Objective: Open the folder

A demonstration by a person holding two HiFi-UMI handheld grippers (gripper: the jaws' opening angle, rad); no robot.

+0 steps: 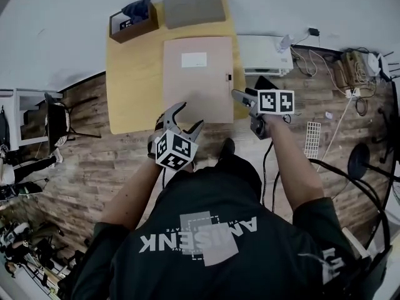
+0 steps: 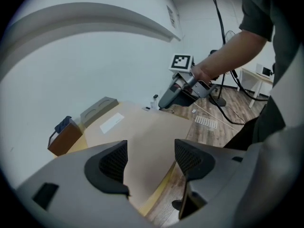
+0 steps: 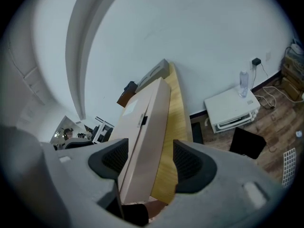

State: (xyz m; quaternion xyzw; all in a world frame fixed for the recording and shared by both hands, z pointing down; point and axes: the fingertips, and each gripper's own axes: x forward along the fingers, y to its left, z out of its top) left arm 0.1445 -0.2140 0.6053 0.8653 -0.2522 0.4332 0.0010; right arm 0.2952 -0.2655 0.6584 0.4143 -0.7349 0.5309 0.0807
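Folder (image 1: 197,79): pale pink-beige, closed, flat on the yellow table (image 1: 134,86). Fills the table's right half, long side running away from the person. White label (image 1: 194,59) on the cover toward the far end; small dark clasp (image 1: 229,77) on the right edge.

Left gripper (image 1: 187,117): at the folder's near left corner, pointing down and across the cover. Jaws released, standing wide; only the cover and the table edge visible through the gap in the left gripper view, nothing pinched.

Right gripper (image 1: 240,97): just beside the folder's right edge, near the front corner, below the clasp. Jaws released and wide apart; in the right gripper view, folder's right edge lined up in the gap, neither pad pressing on it. Contact with the edge not discernible.

Brown box (image 1: 132,22): far left corner of the table, dark item inside.

Grey pad (image 1: 194,6): far edge of the table, just beyond the folder.

White appliance (image 1: 265,54): on the wood floor (image 1: 94,167) right of the table, against the wall.
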